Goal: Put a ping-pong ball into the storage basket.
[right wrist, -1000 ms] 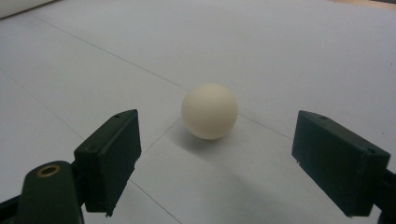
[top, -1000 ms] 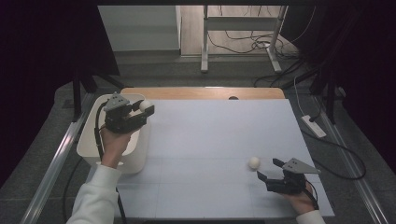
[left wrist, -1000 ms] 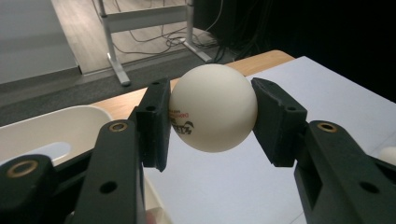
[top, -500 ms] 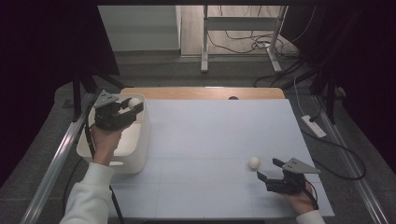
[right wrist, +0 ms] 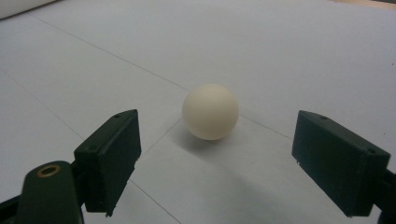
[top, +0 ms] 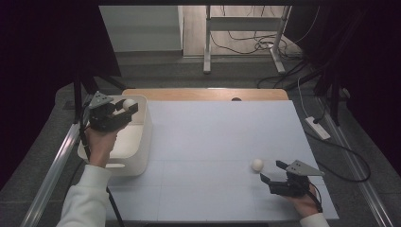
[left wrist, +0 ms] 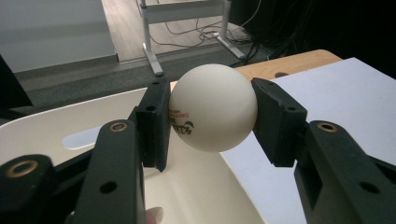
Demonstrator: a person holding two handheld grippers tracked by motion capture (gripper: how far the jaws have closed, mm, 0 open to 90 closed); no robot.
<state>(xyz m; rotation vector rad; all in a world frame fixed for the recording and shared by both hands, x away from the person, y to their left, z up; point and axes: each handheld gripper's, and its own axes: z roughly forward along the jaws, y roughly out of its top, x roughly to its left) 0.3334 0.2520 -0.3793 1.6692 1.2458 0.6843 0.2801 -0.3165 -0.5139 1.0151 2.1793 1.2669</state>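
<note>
Left gripper (top: 124, 108) clamps ball (left wrist: 212, 113) above bin (top: 142, 142) rim.

lab/test rig | black curtains (top: 47, 47) | loose floor cables (top: 246, 40) | white-covered table (top: 213, 142)

One printed cream ball (left wrist: 212, 113) is held above the bin; another ball (right wrist: 210, 111) rests on the table.

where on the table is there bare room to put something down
The white table is bare from the bin across to its far right corner. It is crowded only at the near right, around the loose ball and the right gripper.
</note>
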